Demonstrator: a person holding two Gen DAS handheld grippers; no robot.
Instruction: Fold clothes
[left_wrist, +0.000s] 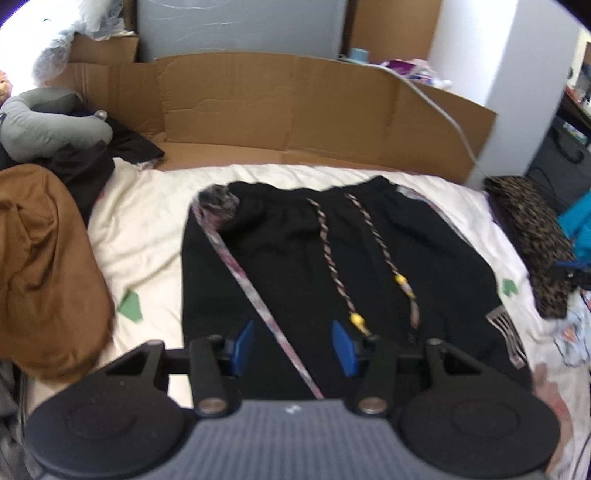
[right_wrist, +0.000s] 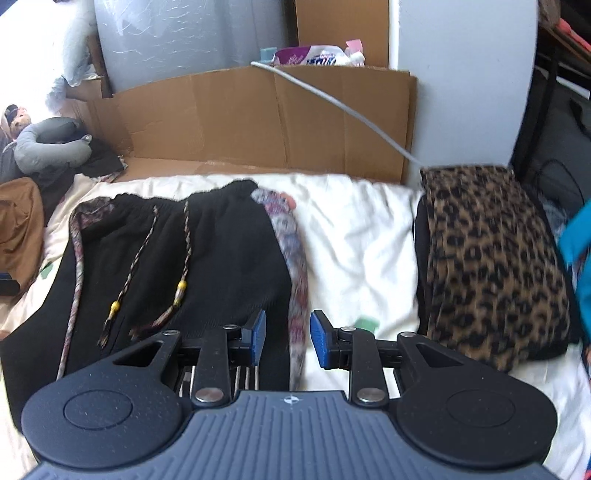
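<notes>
**Black shorts spread flat on a bed, 2 grippers above them**

Black shorts (left_wrist: 295, 258) lay flat on the white sheet (right_wrist: 354, 229), waistband toward a cardboard panel (left_wrist: 258, 103). The left gripper (left_wrist: 293, 341) hung over their near edge, fingers released, holding nothing. The right gripper (right_wrist: 288, 336) hung over their patterned side stripe (right_wrist: 295, 266), fingers likewise released. A leopard-print cloth (right_wrist: 491, 266) lay right of the shorts, a brown garment (left_wrist: 44, 266) left.

**Shorts mid-bed, piles to either side**

The shorts (left_wrist: 332, 258) lie flat on the bed sheet (left_wrist: 147, 236), waistband toward the cardboard (left_wrist: 258, 110) standing behind the bed. A heaped garment (left_wrist: 44, 266) sits to their left, a folded blanket (right_wrist: 491, 266) well apart on their right
</notes>
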